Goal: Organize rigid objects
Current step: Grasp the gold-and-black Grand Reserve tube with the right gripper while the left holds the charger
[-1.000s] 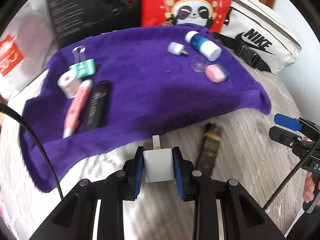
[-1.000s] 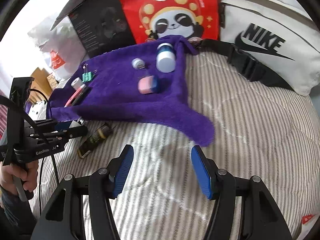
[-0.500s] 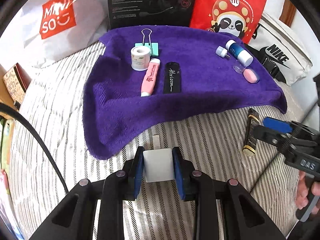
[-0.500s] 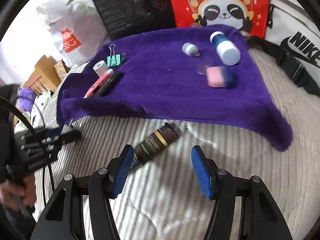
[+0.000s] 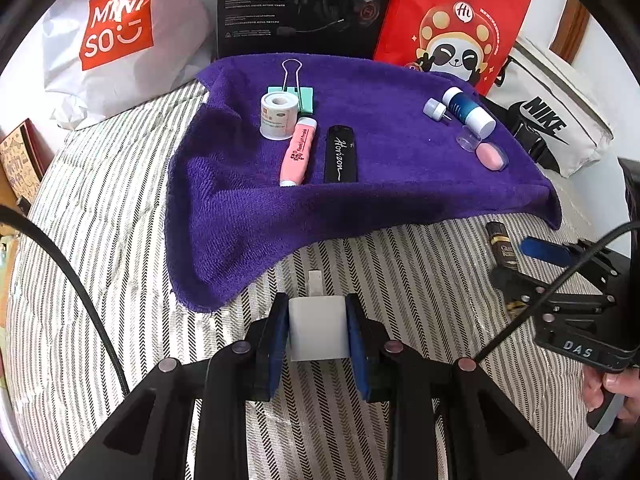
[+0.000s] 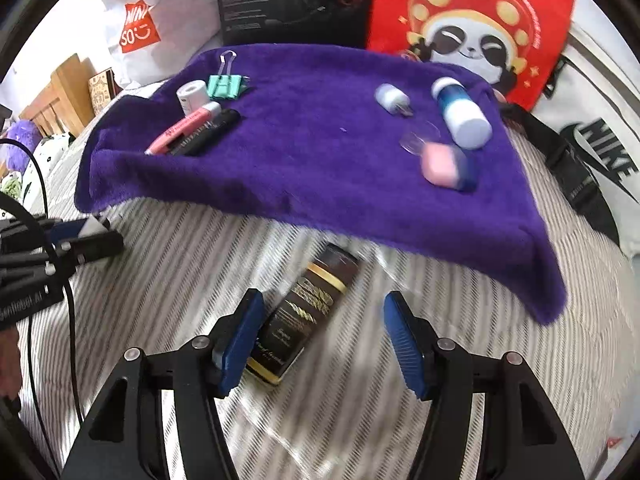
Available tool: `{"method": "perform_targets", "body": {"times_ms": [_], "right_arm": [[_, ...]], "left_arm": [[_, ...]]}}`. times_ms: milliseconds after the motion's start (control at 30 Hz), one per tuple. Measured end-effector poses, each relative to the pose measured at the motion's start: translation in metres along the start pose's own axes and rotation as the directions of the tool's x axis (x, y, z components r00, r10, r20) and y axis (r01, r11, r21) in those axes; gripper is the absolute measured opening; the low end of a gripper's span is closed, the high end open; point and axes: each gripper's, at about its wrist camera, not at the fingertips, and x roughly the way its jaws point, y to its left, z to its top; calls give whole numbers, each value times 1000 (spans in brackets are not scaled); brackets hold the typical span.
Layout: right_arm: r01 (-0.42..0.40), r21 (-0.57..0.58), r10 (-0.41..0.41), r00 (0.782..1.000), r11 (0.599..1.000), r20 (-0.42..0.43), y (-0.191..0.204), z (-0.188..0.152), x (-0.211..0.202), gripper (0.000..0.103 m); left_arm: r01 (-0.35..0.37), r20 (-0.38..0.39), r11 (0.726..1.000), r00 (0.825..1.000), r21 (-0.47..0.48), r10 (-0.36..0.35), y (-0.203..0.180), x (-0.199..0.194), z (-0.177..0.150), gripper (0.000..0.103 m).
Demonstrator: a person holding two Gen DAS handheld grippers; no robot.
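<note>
My left gripper (image 5: 318, 330) is shut on a white charger plug (image 5: 318, 326), held above the striped bed near the front edge of a purple towel (image 5: 248, 216). On the towel lie a tape roll (image 5: 278, 116), a pink tube (image 5: 298, 152), a black case (image 5: 340, 154), a green binder clip (image 5: 294, 90), a blue-and-white bottle (image 5: 468, 112) and a pink eraser (image 5: 490, 156). My right gripper (image 6: 324, 336) is open over a dark gold-banded tube (image 6: 308, 312) on the bed; the tube lies between the jaws, close to the left finger.
A Miniso bag (image 5: 120, 36), a black box (image 5: 296, 4), a red panda bag (image 5: 452, 24) and a white Nike bag (image 5: 556, 120) stand behind the towel. The right gripper shows in the left wrist view (image 5: 560, 276). A cable (image 5: 60, 256) crosses at left.
The right gripper has moved left and down onto the dark tube, which now lies between its jaws. The left gripper has swung left and pulled back, still holding the plug.
</note>
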Motion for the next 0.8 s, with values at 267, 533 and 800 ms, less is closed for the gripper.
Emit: {"method": "perform_targets", "body": {"times_ms": [267, 533, 800], "right_arm": [[0, 17, 0, 1000, 1000, 15, -16, -14, -7, 59], [-32, 46, 30, 998, 998, 50, -9, -16, -11, 23], [7, 22, -8, 998, 1000, 55, -4, -10, -9, 24]], "left_arm": [[-10, 3, 1000, 1000, 4, 10, -3, -1, -1, 27], [-13, 1, 1000, 1000, 7, 13, -5, 1, 1, 27], [-44, 23, 998, 999, 35, 43, -12, 3, 0, 26]]}}
